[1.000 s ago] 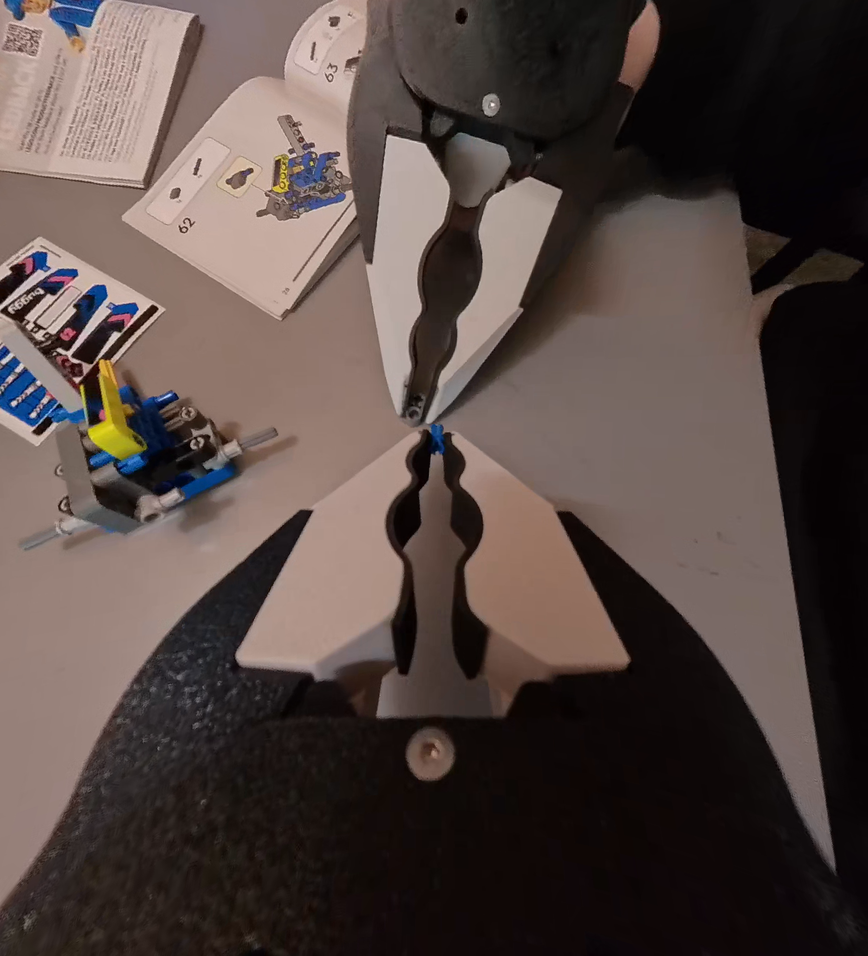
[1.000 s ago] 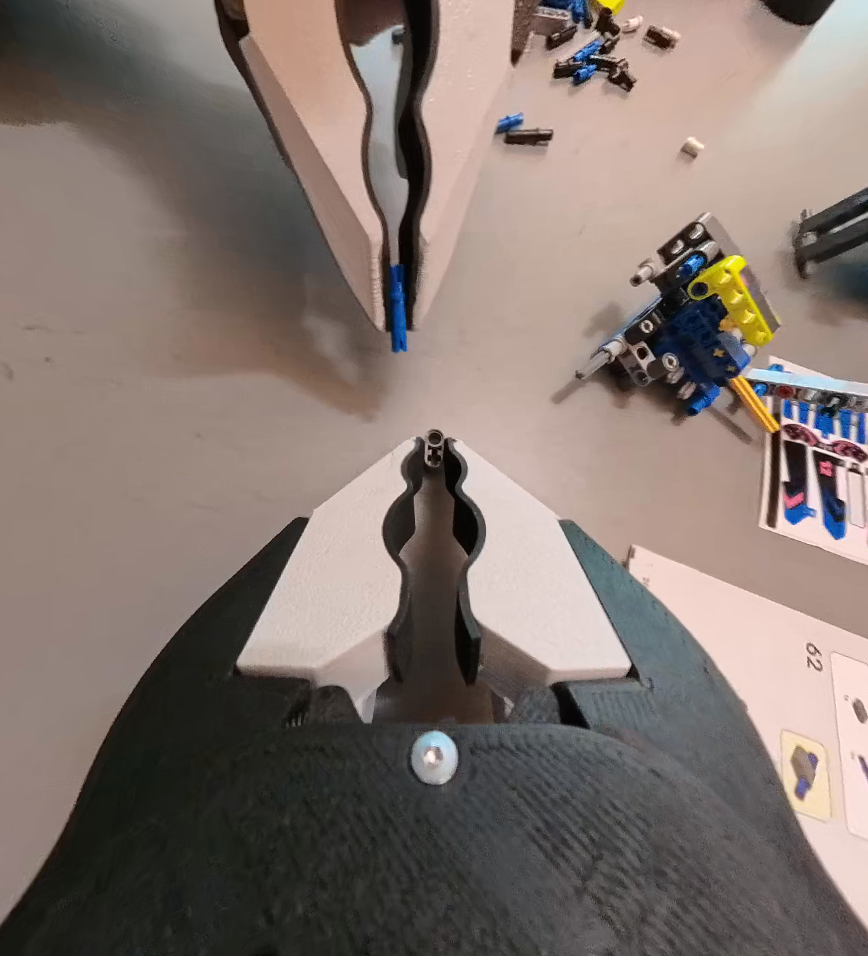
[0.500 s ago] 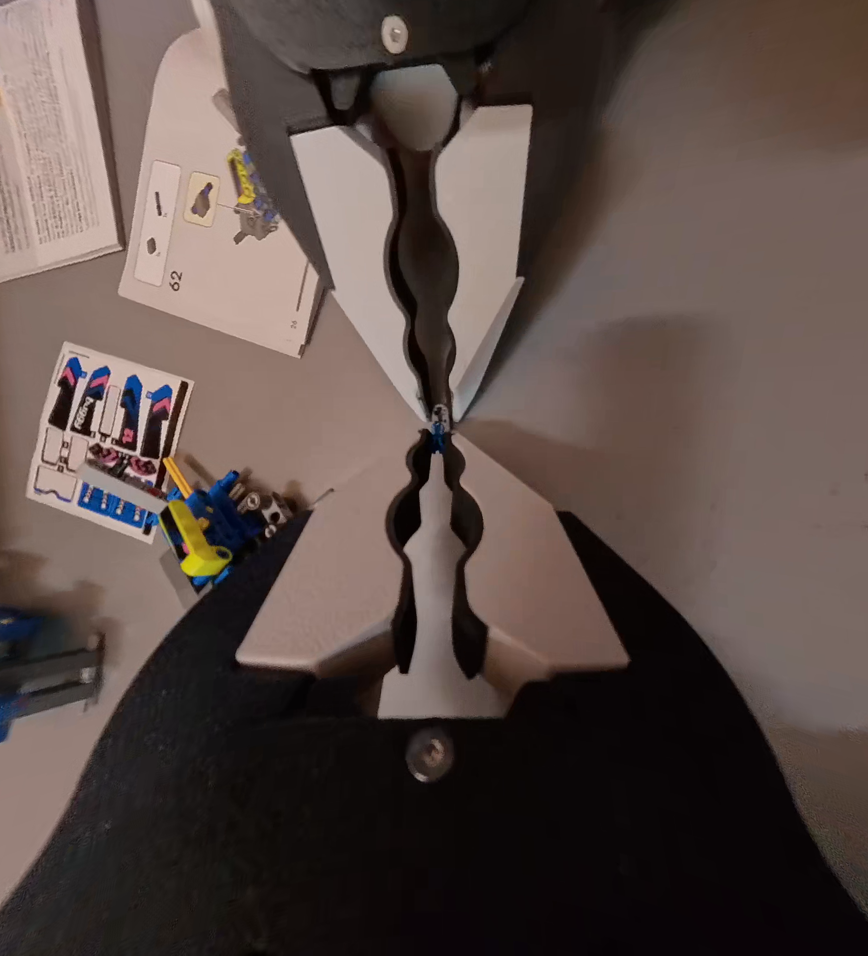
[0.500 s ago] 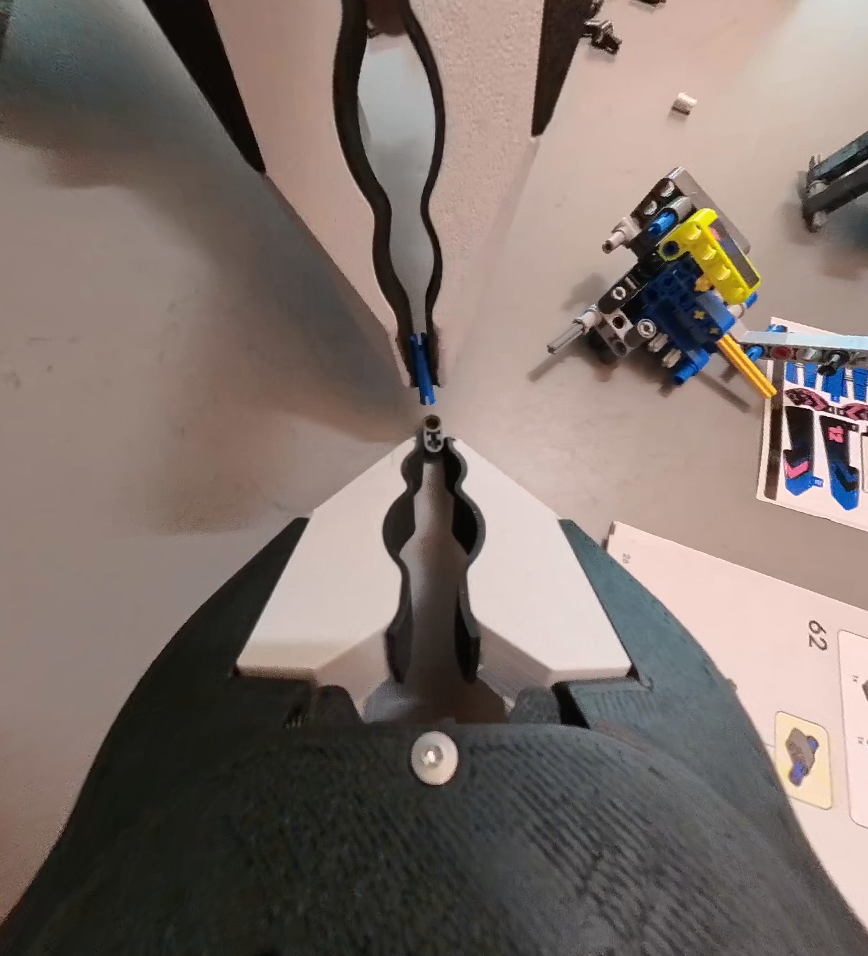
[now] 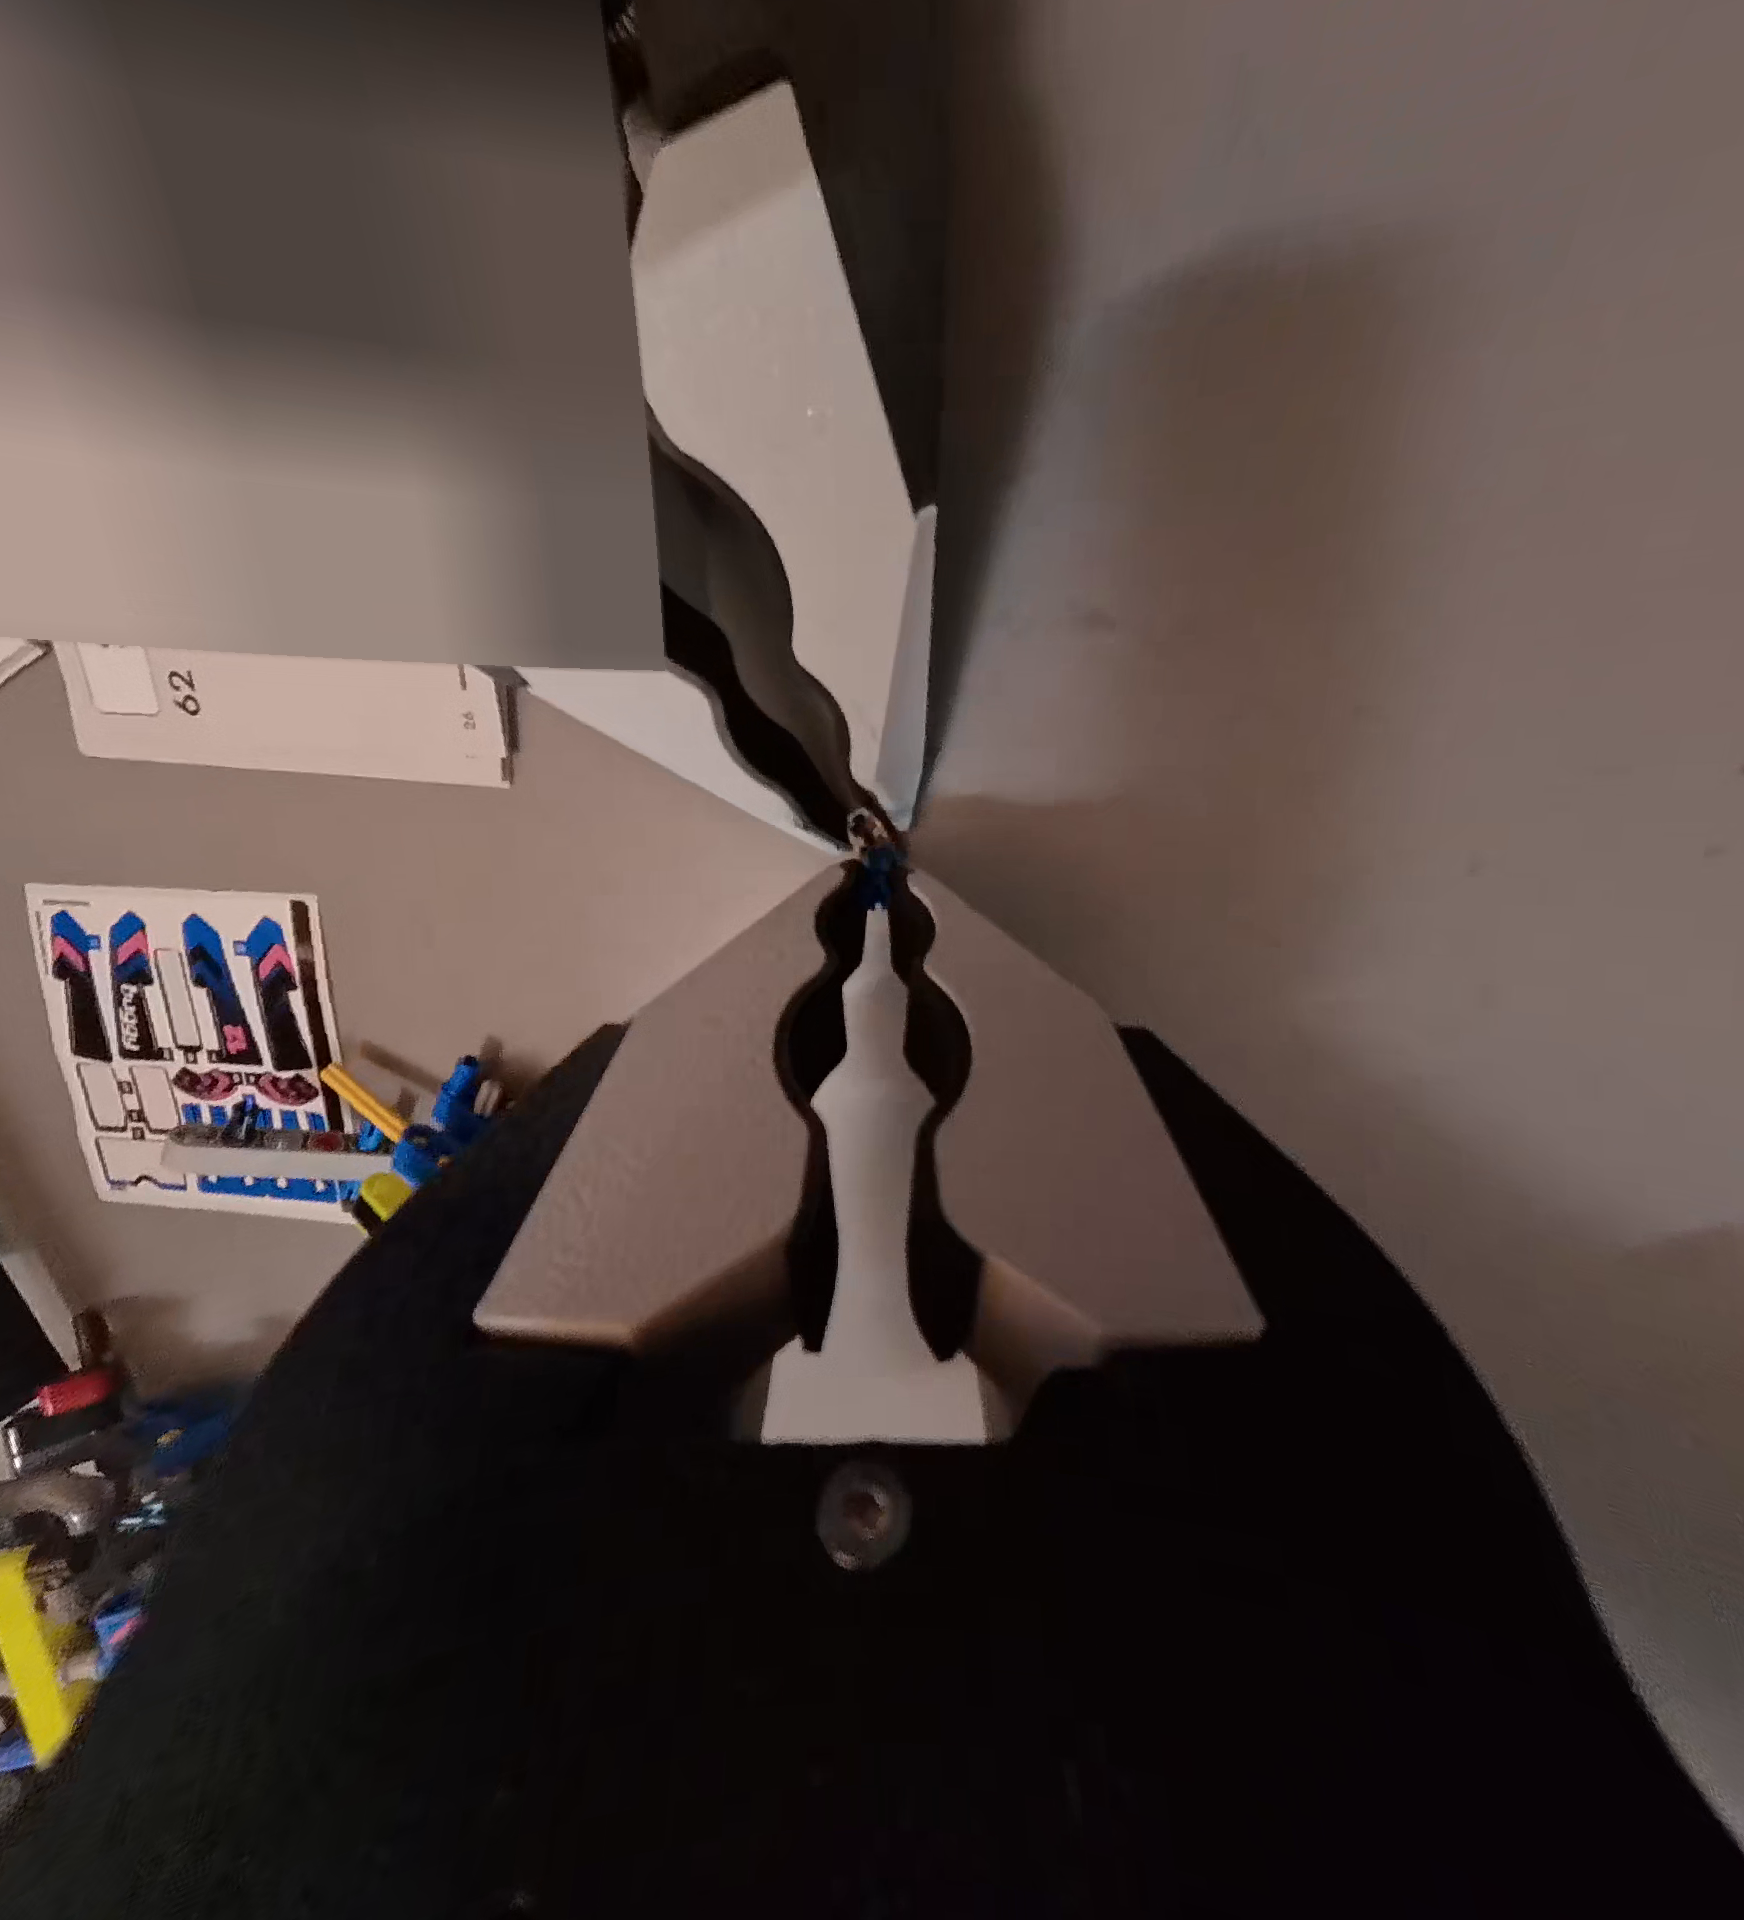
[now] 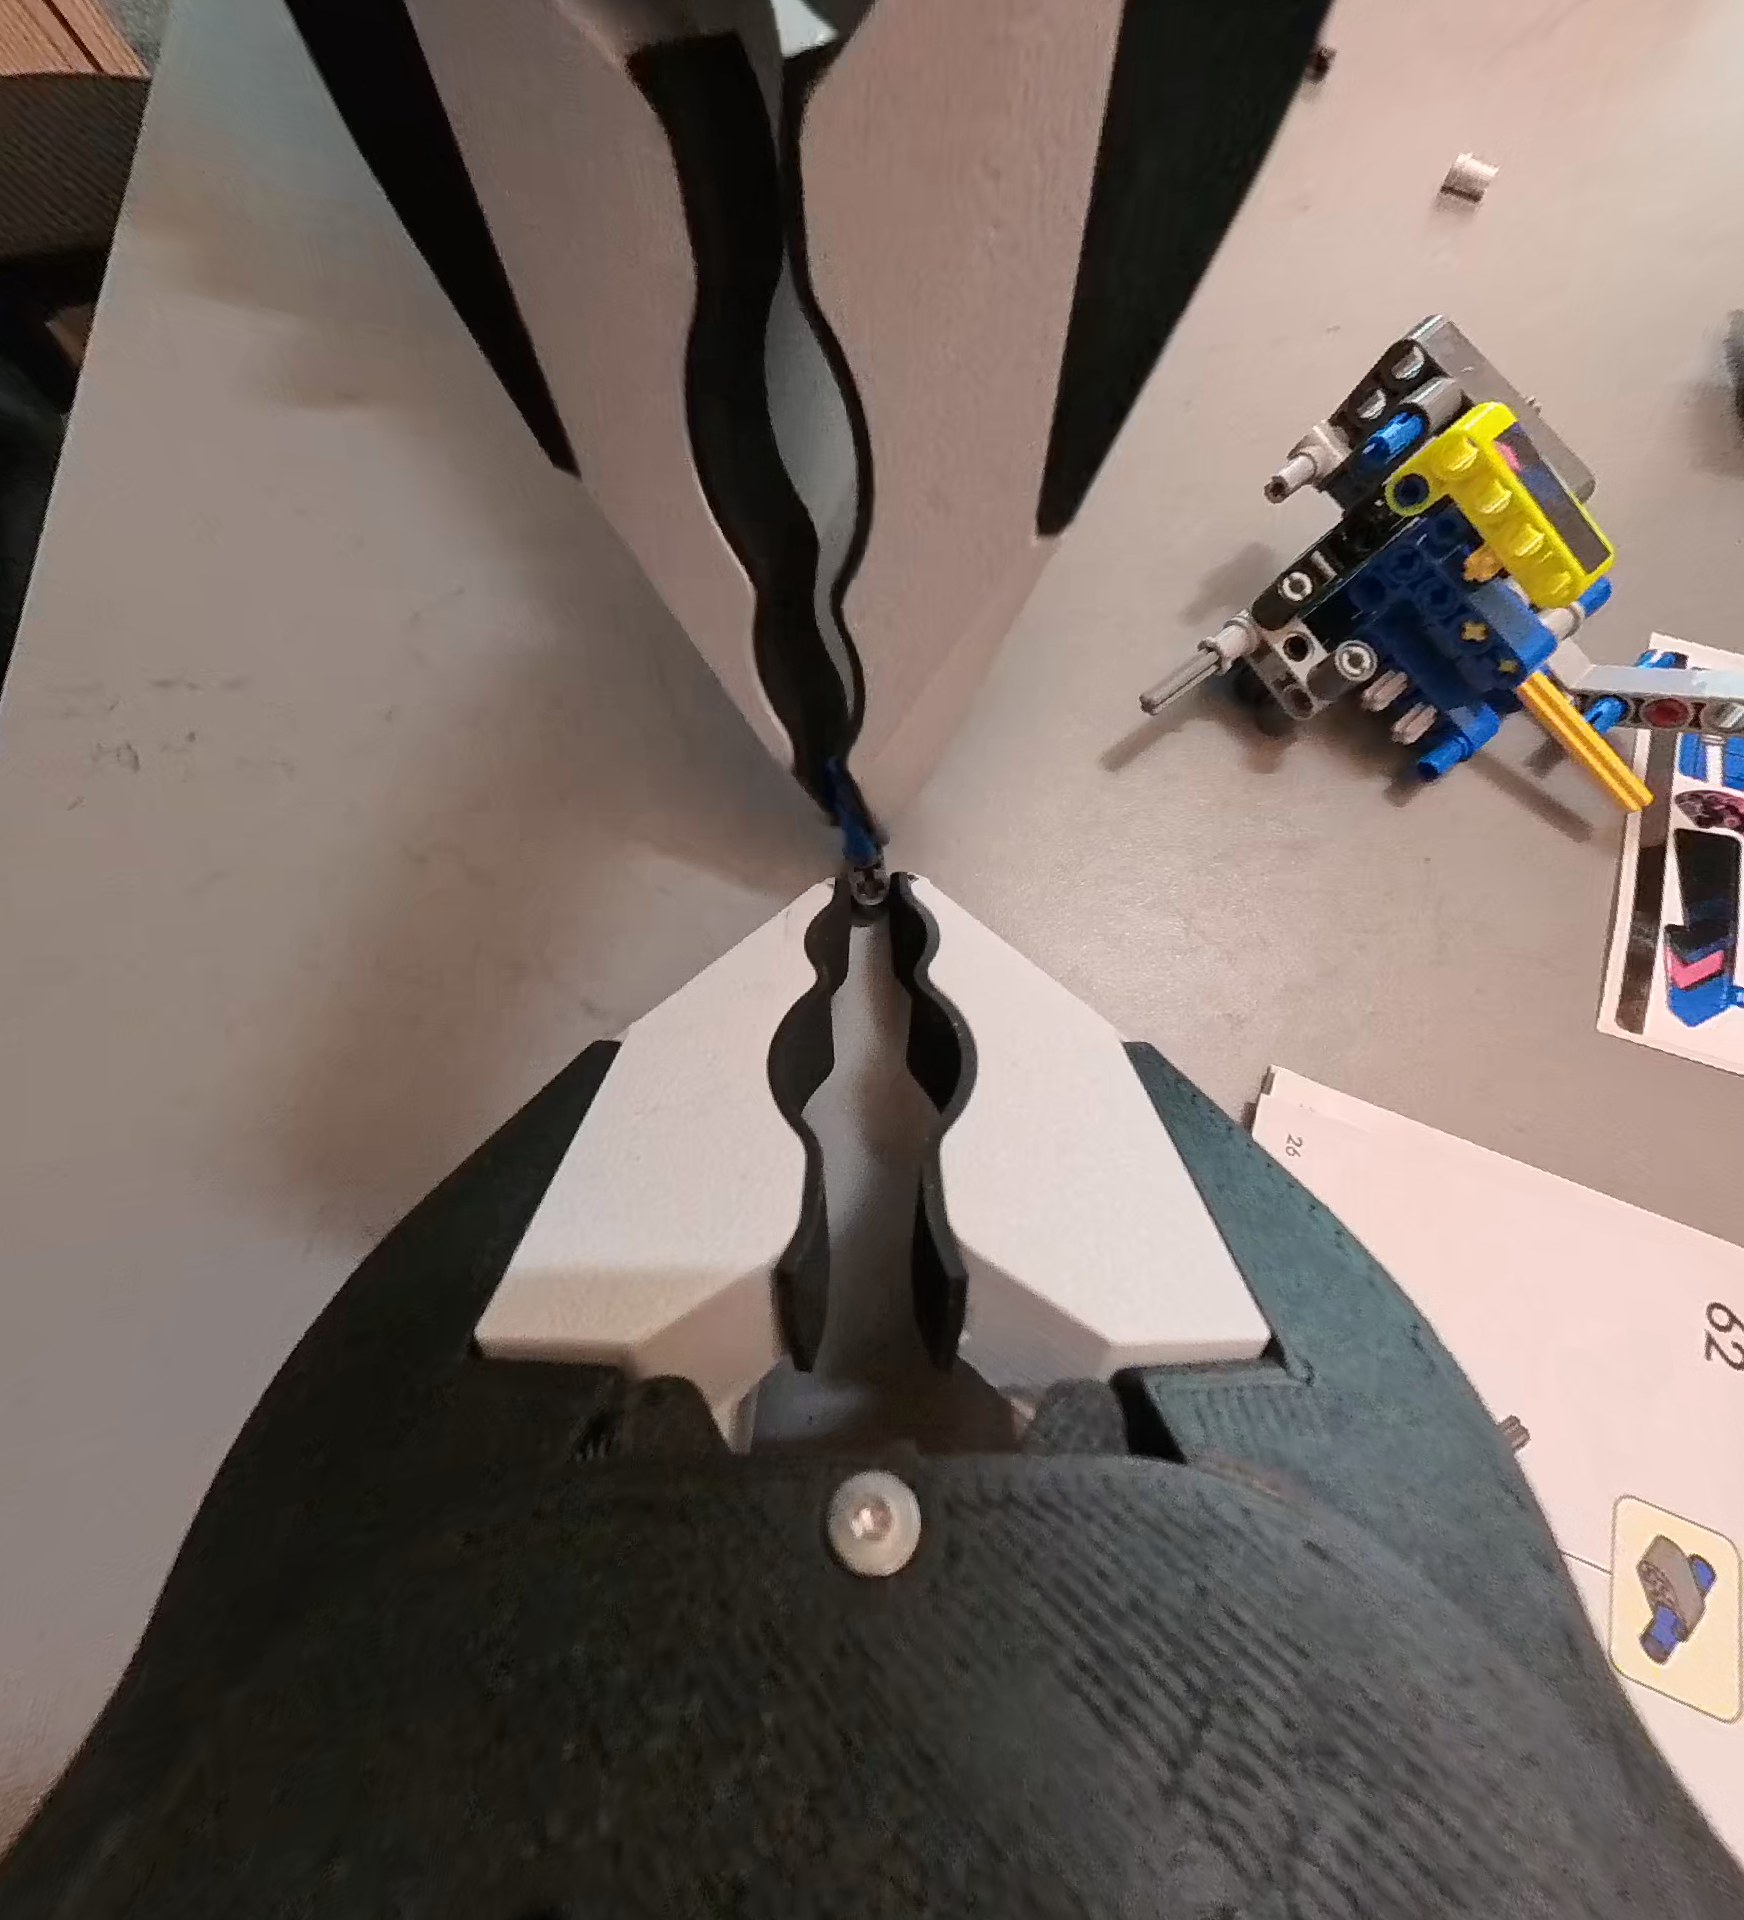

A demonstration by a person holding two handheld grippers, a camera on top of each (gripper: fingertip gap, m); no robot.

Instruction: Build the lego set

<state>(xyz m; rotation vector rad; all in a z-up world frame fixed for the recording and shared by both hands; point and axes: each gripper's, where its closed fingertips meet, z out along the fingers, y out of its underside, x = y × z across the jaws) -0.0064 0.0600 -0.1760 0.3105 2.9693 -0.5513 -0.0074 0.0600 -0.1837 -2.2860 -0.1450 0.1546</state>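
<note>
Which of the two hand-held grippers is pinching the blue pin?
The left hand-held gripper pinches the blue pin; the right hand-held gripper holds a dark grey connector instead.

A blurred mosaic patch covers the instruction booklet (image 5: 296, 717) above the sticker sheet (image 5: 187, 1039) in the left wrist view. Below that sheet, the left gripper's black body hides most of the partly built model (image 5: 411, 1143). The smaller assembly (image 5: 6, 1652) beneath is smeared and cut by the frame's edge.
</note>
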